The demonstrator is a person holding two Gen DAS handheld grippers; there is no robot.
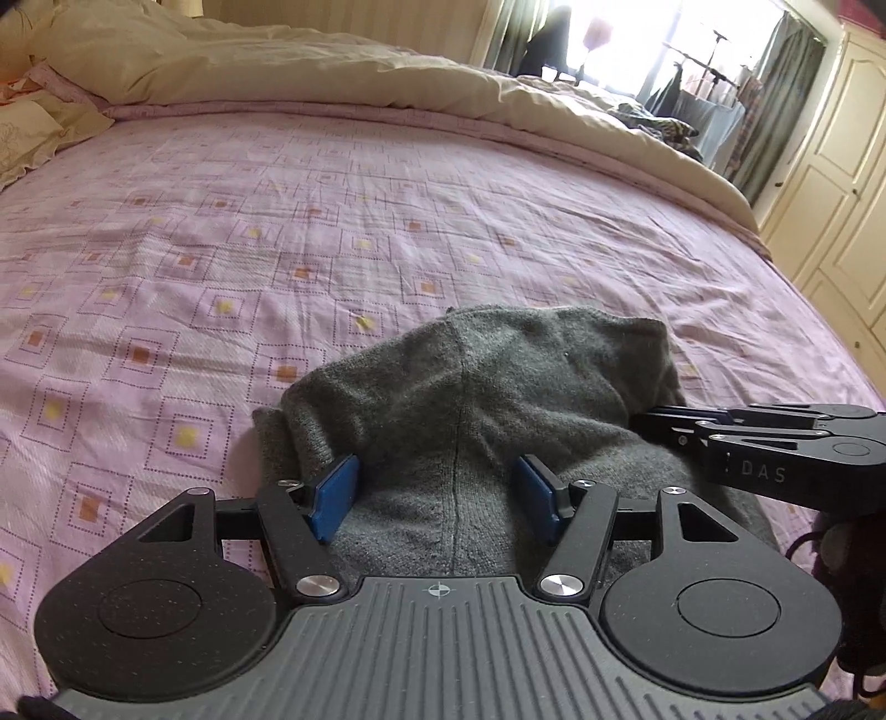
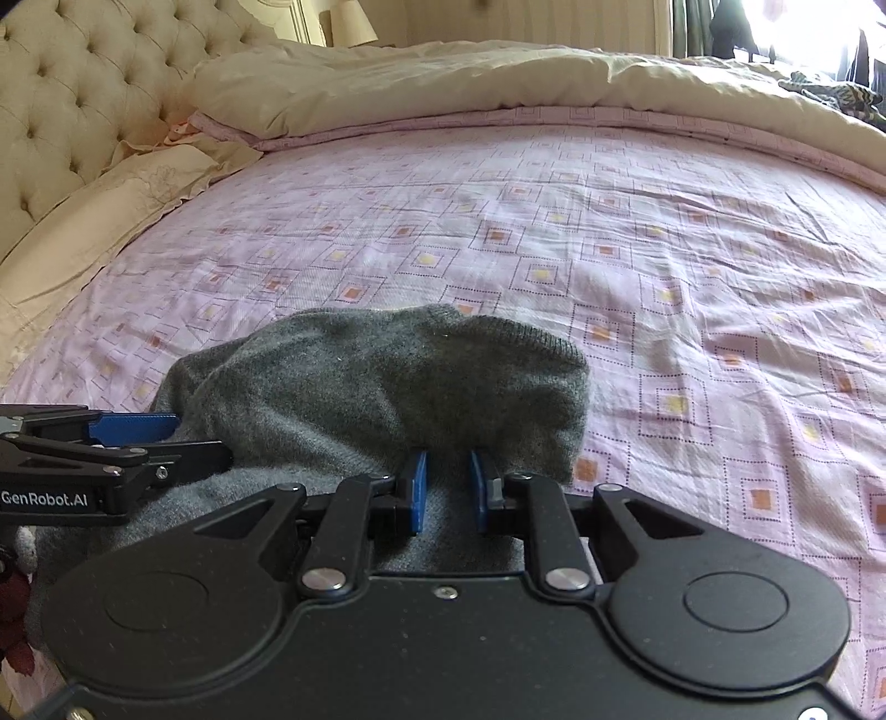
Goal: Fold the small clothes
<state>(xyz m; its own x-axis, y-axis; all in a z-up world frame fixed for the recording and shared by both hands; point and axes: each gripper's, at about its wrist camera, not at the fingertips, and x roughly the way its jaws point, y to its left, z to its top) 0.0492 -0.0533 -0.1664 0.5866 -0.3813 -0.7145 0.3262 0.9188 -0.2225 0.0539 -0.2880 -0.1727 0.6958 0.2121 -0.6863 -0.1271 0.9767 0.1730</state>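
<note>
Left gripper [image 1: 437,493]: black two-finger tool with blue rubber pads [image 1: 335,495], jaws spread wide, straddling the near portion of a grey knitted wool garment [image 1: 470,387]; both pads sit against or just above the knit, and a vertical seam of the garment runs straight out between them. Whether the pads press the fabric cannot be told. Right gripper [image 2: 447,487]: same build, blue pads [image 2: 418,490] brought close together with a narrow ridge of the grey knit standing between them, so it appears to pinch a fold of the garment, though a slim gap remains at either side. Seen from the left wrist camera, the right gripper enters from the right side, its fingers lying over the garment's right edge; seen from the right wrist camera, the left gripper enters from the left, fingers level and touching the cloth. Ahead of both tools the garment rises in a bunched, rounded hump on a pink bedsheet printed with small yellow and orange squares [image 1: 277,232]. Further ahead, a cream quilted duvet [image 2: 443,83] lies pushed back along the far side of the sheet. Far left of the right tool, a cream button-tufted headboard [image 2: 72,88]; far right of the left tool, cream panelled wardrobe doors [image 1: 830,183] and a bright curtained window [image 1: 664,50].
</note>
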